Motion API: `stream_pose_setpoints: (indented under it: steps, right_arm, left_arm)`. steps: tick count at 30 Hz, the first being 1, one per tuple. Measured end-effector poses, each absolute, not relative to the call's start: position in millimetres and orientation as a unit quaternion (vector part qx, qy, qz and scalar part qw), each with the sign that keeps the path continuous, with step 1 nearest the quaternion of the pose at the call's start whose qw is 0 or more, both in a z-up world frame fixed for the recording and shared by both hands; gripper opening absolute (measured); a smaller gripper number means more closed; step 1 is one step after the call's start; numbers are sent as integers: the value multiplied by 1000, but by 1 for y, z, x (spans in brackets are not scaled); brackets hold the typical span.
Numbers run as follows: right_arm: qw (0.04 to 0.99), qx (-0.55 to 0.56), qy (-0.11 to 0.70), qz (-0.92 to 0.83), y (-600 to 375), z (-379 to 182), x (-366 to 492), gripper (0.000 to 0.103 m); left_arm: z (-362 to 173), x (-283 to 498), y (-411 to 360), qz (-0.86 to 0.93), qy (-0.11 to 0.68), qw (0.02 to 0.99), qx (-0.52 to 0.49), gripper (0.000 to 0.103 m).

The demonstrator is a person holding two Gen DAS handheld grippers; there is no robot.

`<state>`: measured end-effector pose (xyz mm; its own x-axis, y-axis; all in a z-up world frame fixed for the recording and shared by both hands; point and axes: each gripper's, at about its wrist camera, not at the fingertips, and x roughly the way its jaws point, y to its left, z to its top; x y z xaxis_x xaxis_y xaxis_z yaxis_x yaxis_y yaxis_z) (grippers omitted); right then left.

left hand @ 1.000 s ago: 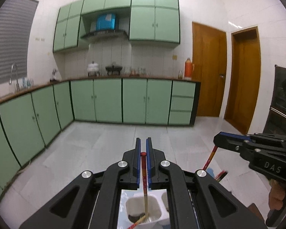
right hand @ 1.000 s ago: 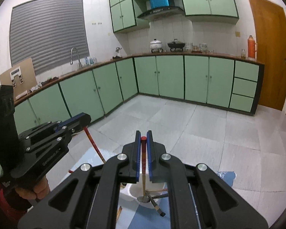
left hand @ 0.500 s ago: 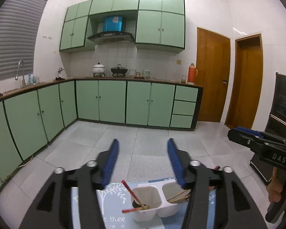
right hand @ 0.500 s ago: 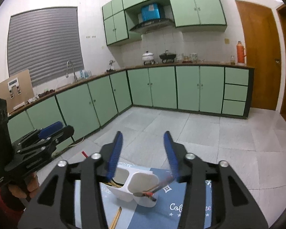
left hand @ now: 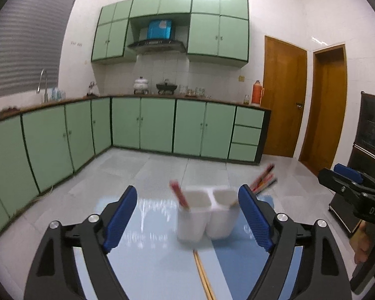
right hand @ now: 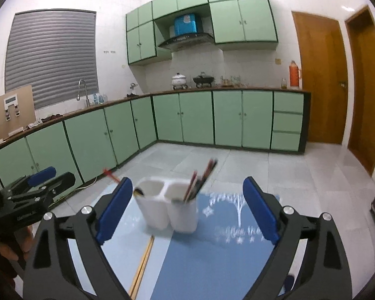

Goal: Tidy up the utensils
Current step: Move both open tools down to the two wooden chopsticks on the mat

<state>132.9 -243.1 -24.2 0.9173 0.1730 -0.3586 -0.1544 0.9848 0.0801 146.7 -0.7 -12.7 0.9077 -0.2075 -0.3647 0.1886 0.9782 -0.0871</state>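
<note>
Both chopsticks have left my jaws since a second ago. My left gripper [left hand: 187,221] and right gripper [right hand: 187,212] hang spread wide, empty, pulled back from the white two-cell plastic holder [left hand: 207,215] at twelve o'clock. At six o'clock a pale wooden chopstick pair [right hand: 143,262] lies flat on the blue mat [right hand: 212,262]: light, stiff, slippery, best pinched mid-shaft.

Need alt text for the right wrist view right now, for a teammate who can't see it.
The open right gripper hovers empty over a white two-compartment utensil holder holding chopsticks, standing on a blue mat. A loose pair of wooden chopsticks lies on the mat, and the left gripper sits far left.
</note>
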Motion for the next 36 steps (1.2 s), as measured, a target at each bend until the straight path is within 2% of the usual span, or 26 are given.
stream_pose_setpoints:
  steps: [13,19,31,36]
  right_arm:
    - [958,29,276,72,-218,-135,84,87]
    - [948,30,308,81,-198,-167,63,85]
    - [928,-5,353,116,-159,-199,41,69]
    - [926,-7,361,111,-149,-206,36,58]
  left_arm:
    - [-125,94,13,-82,292,953,4,82]
    - [-156,79,20,-70,323,944,6,82]
    - [-166,69,44,-43,341,939,-5,82]
    - [-164,65,47,-41,337,941,-6,82]
